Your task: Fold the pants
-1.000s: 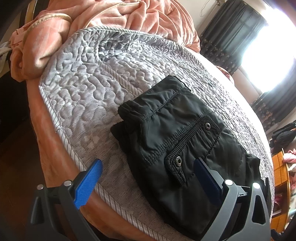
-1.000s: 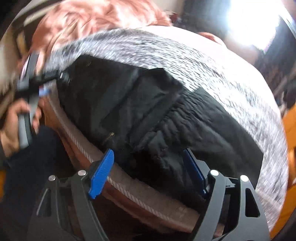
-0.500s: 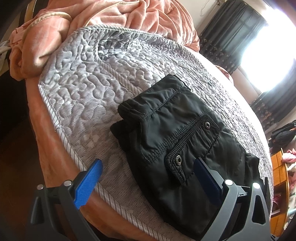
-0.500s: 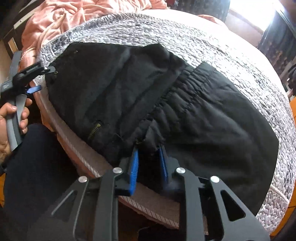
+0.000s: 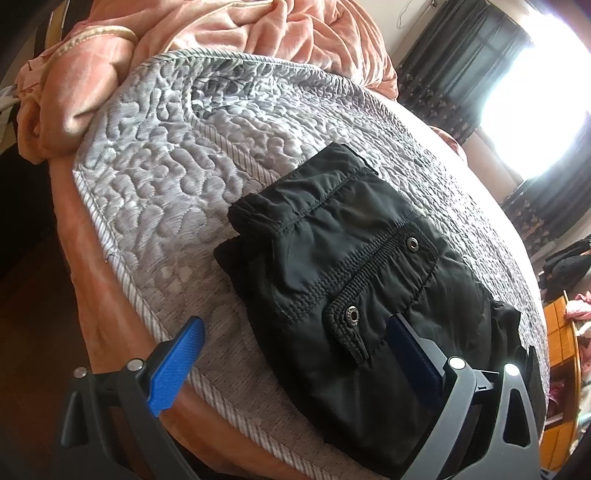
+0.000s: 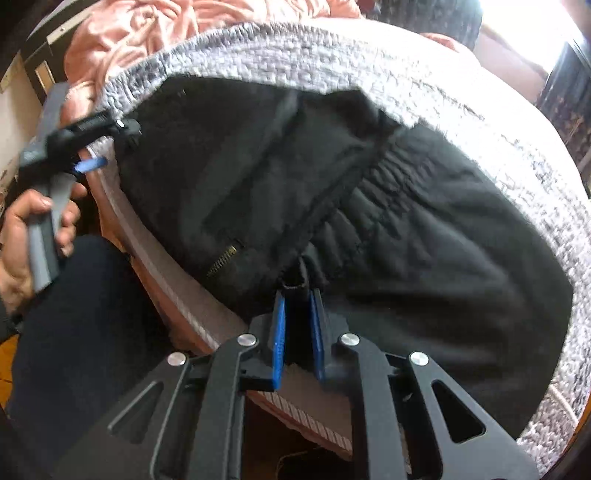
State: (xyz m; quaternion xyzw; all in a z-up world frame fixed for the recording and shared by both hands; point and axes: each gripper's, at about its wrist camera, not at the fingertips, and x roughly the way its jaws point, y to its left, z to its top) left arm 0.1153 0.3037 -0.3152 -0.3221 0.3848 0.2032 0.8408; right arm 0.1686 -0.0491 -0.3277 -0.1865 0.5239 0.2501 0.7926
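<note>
We see the black pants [image 5: 362, 280] folded near the grey quilted mattress's [image 5: 166, 177] front edge; left gripper [image 5: 295, 354] wide open, one blue pad over the fabric.

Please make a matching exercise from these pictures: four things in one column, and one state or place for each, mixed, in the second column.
Things:
1. left hand-held gripper
2. right hand-held gripper
3. pants
4. pink blanket

States or places:
A. bunched at the far end of the bed
B. shut on a fold of black cloth
C. open, one finger over the pants
D. lying on the grey quilt

Pairs: 1-C, 2-B, 3-D, 4-A
</note>
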